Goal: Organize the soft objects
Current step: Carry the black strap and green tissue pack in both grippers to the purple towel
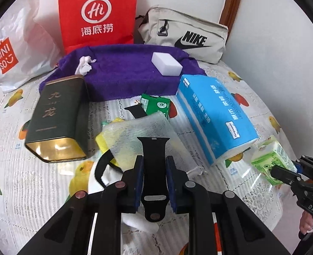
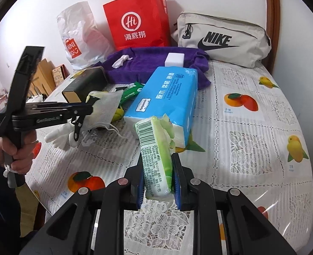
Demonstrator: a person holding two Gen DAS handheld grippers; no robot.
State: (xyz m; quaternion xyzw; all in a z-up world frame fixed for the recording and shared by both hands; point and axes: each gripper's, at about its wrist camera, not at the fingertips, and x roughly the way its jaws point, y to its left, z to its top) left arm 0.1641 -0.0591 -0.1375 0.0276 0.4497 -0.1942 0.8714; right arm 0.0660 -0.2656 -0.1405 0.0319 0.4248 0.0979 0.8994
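Left wrist view: your left gripper (image 1: pixel 154 165) pinches a black watch strap (image 1: pixel 155 159) between its blue pads, above the white mesh pouch (image 1: pixel 143 131).
Right wrist view: your right gripper (image 2: pixel 158 176) clamps a green tissue pack (image 2: pixel 156 159), raised over the fruit-print tablecloth (image 2: pixel 252 140).
Blue tissue pack (image 2: pixel 167 97): lies just beyond the green one.
Purple towel (image 1: pixel 122 74): spread at the back, carrying a white sponge block (image 1: pixel 167 63) and a crumpled tissue (image 1: pixel 85 64).
Dark tin (image 1: pixel 58 119): on its side, left of the pouch.

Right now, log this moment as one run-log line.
left tongs: shut on black watch strap | right tongs: shut on green tissue pack | purple towel: holds white sponge
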